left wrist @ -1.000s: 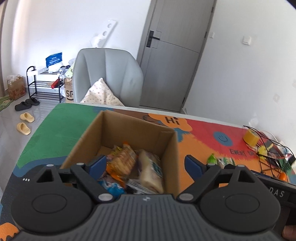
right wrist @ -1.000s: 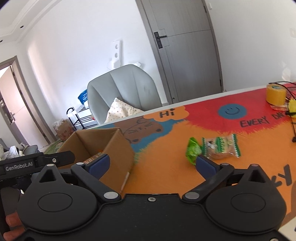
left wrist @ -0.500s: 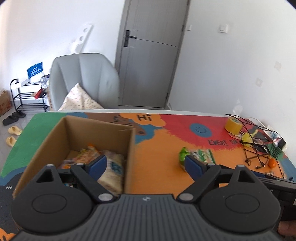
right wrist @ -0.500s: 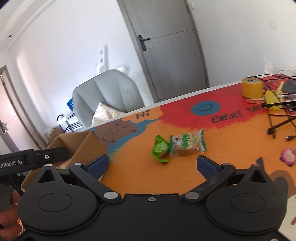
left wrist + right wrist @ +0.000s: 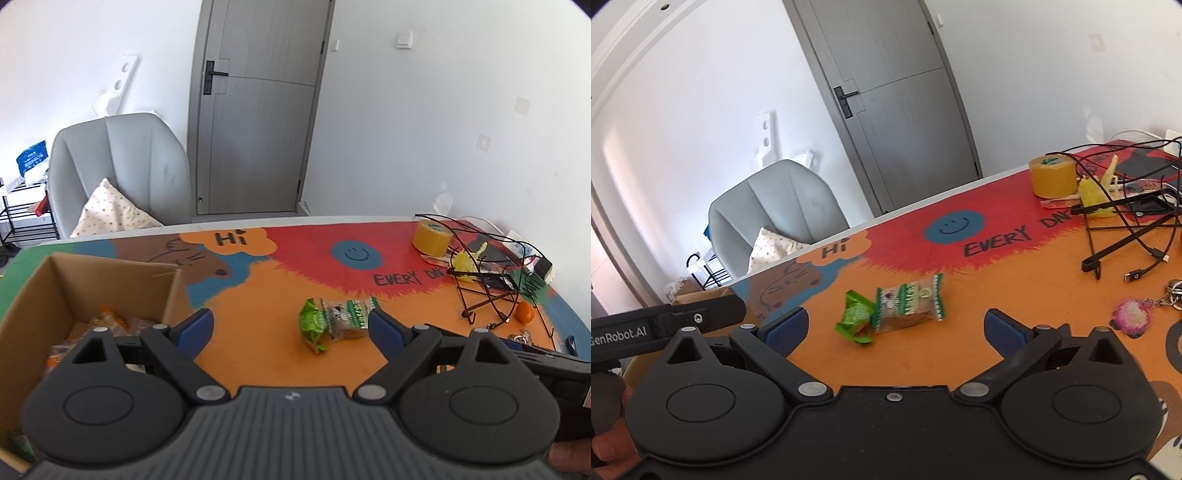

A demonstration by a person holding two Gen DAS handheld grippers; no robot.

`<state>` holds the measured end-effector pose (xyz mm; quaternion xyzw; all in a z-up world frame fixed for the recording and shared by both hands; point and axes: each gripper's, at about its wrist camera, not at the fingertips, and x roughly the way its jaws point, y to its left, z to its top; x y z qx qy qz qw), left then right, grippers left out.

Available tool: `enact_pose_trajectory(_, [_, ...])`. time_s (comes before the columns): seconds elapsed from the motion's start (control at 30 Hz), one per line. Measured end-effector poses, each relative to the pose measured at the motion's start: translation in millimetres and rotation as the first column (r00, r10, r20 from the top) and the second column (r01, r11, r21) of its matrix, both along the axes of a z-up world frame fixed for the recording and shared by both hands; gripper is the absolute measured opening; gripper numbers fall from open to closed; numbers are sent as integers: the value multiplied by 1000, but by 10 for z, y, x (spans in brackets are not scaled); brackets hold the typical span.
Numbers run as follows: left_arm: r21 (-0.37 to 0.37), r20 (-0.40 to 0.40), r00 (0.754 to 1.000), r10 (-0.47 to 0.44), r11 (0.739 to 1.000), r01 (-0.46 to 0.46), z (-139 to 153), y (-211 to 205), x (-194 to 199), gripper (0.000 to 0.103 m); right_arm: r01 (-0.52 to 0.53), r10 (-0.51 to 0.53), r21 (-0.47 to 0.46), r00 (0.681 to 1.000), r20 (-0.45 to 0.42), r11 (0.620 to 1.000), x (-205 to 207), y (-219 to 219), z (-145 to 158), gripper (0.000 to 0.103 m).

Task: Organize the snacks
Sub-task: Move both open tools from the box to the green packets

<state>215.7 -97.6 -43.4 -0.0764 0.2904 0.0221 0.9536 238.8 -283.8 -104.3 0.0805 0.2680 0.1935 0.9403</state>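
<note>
A green snack packet (image 5: pixel 312 324) and a clear green-striped cake packet (image 5: pixel 347 319) lie side by side on the orange part of the mat. They also show in the right wrist view, the green packet (image 5: pixel 856 320) left of the cake packet (image 5: pixel 909 307). An open cardboard box (image 5: pixel 110 282) with several snacks inside stands at the left. My left gripper (image 5: pixel 291 328) is open and empty, just short of the packets. My right gripper (image 5: pixel 896 328) is open and empty, also just short of them.
A yellow tape roll (image 5: pixel 431 239), a black wire stand with cables (image 5: pixel 491 284), a small orange (image 5: pixel 525 312) and a pink keychain (image 5: pixel 1134 317) crowd the right side. A grey chair (image 5: pixel 118 173) stands behind the table.
Both grippers have swung right, away from the box and toward the two packets on the mat. Both stay open and empty.
</note>
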Motion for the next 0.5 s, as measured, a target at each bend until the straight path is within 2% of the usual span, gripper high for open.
enact_pose_trajectory(0.23, [-7, -25, 999, -20, 1000, 20, -163, -119, 245, 86, 35, -34, 28, 999, -30, 999, 182, -164, -92, 101])
enact_pose_trajectory(0.5, [-13, -69, 997, -32, 999, 32, -404, -222, 537, 71, 33, -31, 34, 998, -61, 999, 357, -238, -191, 93])
